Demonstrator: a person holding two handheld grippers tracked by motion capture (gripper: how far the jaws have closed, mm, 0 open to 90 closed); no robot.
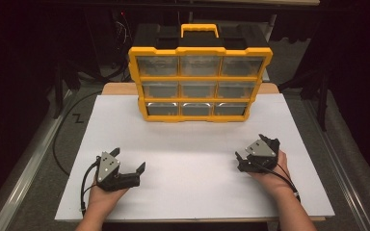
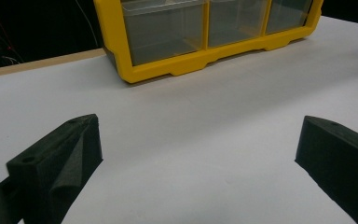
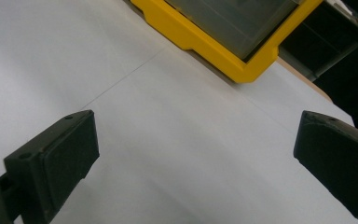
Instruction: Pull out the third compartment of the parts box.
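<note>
Left claw (image 1: 128, 160) and right claw (image 1: 256, 147), both spread wide and empty, near the desk's (image 1: 192, 192) front edge; organizer (image 1: 200, 72) at the back.

drawer contents (image 1: 200, 89) unreadable behind cloudy fronts, organizer (image 2: 205, 37) top cropped

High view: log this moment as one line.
left gripper open, empty | right gripper open, empty | yellow drawer cabinet upright, untouched, drawers shut | white table
</note>
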